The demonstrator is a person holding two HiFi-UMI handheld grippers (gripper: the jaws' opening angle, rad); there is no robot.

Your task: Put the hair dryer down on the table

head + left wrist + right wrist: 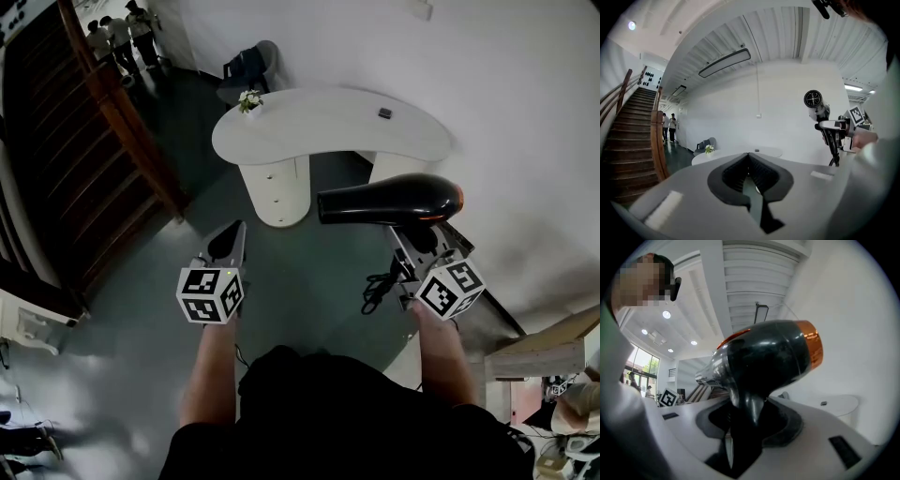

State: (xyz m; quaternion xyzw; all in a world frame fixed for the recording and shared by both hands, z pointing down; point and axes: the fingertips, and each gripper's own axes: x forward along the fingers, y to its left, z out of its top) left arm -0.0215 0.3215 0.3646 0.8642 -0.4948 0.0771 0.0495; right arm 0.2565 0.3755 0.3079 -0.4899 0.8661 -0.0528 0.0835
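Head view: hair dryer [389,202] up in the air over the floor, short of the white table [328,127], handle clamped in the right gripper [415,239]. Left gripper [228,242] closed on nothing. Looks like glossy hard black plastic with an orange rear ring, fat barrel, so probably slick and top-heavy. Best kept by the handle. Worth setting down gently on that smooth curved top.

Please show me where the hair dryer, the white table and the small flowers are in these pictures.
hair dryer [389,202]: head view, middle of its black barrel.
white table [328,131]: head view, bare part of the top.
flowers [248,98]: head view, the white blooms.
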